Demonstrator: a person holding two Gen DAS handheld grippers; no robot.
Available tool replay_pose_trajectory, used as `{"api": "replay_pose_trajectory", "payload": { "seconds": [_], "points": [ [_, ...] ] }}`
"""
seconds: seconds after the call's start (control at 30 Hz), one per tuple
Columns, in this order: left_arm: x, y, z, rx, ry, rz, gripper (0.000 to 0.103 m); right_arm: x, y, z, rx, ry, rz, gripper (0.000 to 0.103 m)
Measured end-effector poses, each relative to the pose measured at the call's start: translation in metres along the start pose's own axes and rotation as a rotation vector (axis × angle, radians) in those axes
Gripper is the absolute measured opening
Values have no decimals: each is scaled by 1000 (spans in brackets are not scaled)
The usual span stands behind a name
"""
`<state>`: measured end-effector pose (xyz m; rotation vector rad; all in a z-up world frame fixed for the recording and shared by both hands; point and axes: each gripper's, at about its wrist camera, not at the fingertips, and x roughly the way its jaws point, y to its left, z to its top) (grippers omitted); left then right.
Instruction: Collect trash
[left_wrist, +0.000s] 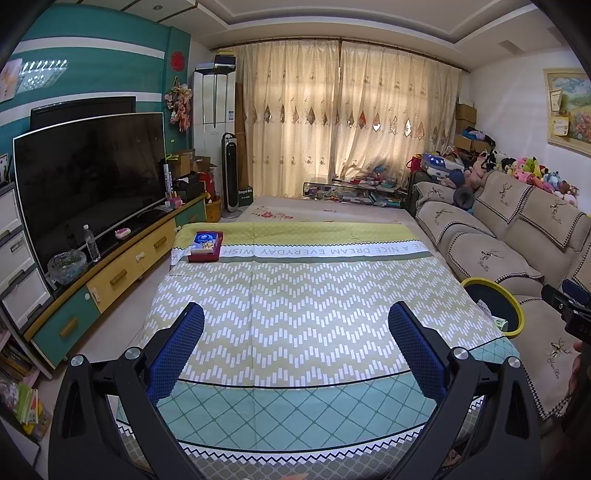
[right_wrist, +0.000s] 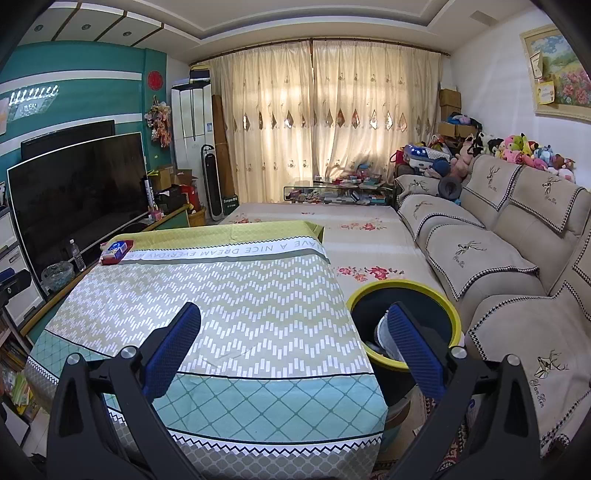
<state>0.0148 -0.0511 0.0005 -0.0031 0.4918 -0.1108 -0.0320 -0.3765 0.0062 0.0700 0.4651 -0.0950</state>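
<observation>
A yellow-rimmed dark trash bin (right_wrist: 406, 291) stands on the floor between the table's right side and the sofa; pale crumpled trash (right_wrist: 384, 332) lies inside it. The bin also shows in the left wrist view (left_wrist: 517, 306). My left gripper (left_wrist: 295, 317) is open and empty, held above the near part of the cloth-covered table (left_wrist: 295, 291). My right gripper (right_wrist: 293, 321) is open and empty over the table's right edge (right_wrist: 258, 295), its right finger in front of the bin. A red tray with blue and yellow packets (left_wrist: 205, 246) sits at the table's far left corner, also in the right wrist view (right_wrist: 116, 252).
A beige sofa (right_wrist: 498, 258) runs along the right with plush toys on its back. A TV (left_wrist: 92, 177) on a low cabinet stands left, with a water bottle (left_wrist: 91, 243) and a glass bowl (left_wrist: 66, 263). A glass coffee table (left_wrist: 351, 190) sits by the curtains.
</observation>
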Motion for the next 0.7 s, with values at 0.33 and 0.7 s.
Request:
{"api": "replay_pose_trajectory", "payload": {
  "seconds": [0.33, 0.7],
  "points": [
    [29, 2, 5, -25, 41, -66, 98, 22, 3, 1, -10, 45, 6, 96],
    [177, 34, 33, 17, 160, 17, 98, 153, 32, 53, -79, 156, 83, 96]
  ]
}}
